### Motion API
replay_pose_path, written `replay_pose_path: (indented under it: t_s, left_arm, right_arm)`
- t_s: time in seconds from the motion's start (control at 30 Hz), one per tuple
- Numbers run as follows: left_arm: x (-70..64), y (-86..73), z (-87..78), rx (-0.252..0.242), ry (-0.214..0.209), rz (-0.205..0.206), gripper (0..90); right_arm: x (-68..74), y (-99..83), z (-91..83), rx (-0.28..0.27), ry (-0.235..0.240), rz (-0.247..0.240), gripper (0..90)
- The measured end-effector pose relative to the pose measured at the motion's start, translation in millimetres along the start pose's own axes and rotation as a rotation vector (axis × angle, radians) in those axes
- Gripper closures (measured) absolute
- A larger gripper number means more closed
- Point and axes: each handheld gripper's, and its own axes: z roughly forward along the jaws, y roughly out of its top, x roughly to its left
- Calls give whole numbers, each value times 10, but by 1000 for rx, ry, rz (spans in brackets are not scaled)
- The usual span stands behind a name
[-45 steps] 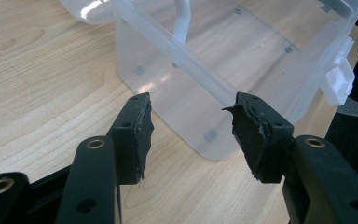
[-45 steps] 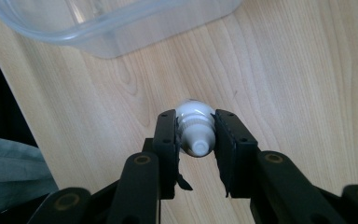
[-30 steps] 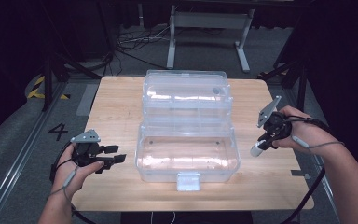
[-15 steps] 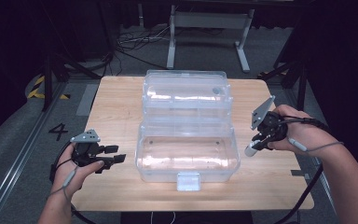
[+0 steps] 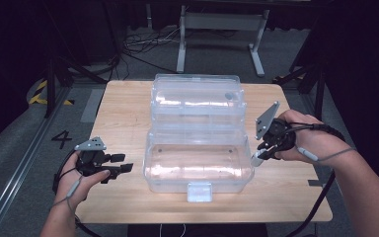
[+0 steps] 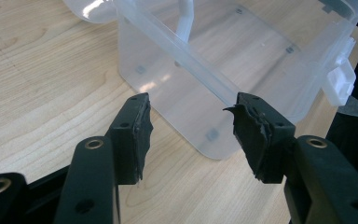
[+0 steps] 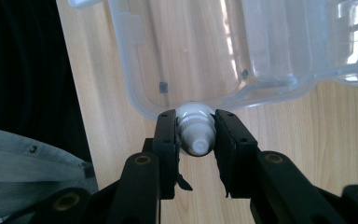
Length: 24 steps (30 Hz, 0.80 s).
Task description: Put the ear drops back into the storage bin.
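On the left side of the wooden table [image 5: 123, 106], a hand [image 5: 74, 180] holds the left gripper [image 5: 121, 163]. It points at the big clear plastic box [image 5: 197, 163] in the middle. It is near the box but does not touch it. In the left gripper view, the left gripper [image 6: 191, 126] has its two black jaws spread wide apart, with nothing between them. The rubber pads [image 6: 251, 135] look a bit torn at the edges. Past the jaws you can see a corner of the box [image 6: 242, 56] and its white latch [image 6: 340, 81].

The box sits in the middle of the table. It is open. Its lid [image 5: 197, 96] lies flat behind it, on the far side. A white latch [image 5: 199, 191] hangs on the front wall of the box, on the near side.

On the right side, another hand [image 5: 301, 140] holds the right gripper [image 5: 256, 158]. It is just beside the right end of the box, tipped down toward it. A grey plate [image 5: 267, 118] stands on top of this gripper. In the right gripper view, the right gripper [image 7: 196, 135] has its jaws pinching a small white bottle [image 7: 195, 128]. The bottle's cap end points toward the camera. The bottle is right at the rounded edge of the box [image 7: 191, 51], but I cannot tell if it touches it. A grey sleeve [image 7: 23, 154] shows at the left of that view.
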Motion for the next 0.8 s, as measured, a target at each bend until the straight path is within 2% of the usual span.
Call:
replay_pose_path:
  t_s: [0.13, 0.2, 0.4, 0.63, 0.8]
  left_arm:
    - [2, 1, -7, -2, 0, -1, 467]
    - [6, -1, -10, -3, 0, -2, 464]
    - [42, -18, -23, -1, 42, -3, 453]
    - [97, -48, -36, -15, 71, -17, 438]
    - [104, -51, -39, -17, 72, -14, 436]
  right_arm:
    - [23, 79, 18, -5, 12, -34, 710]
    - [33, 98, 25, 0, 21, -34, 711]
    - [57, 185, 112, 5, 44, -56, 711]
    - [64, 271, 261, 11, 76, -79, 711]
    - [55, 287, 405, 31, 99, -80, 711]
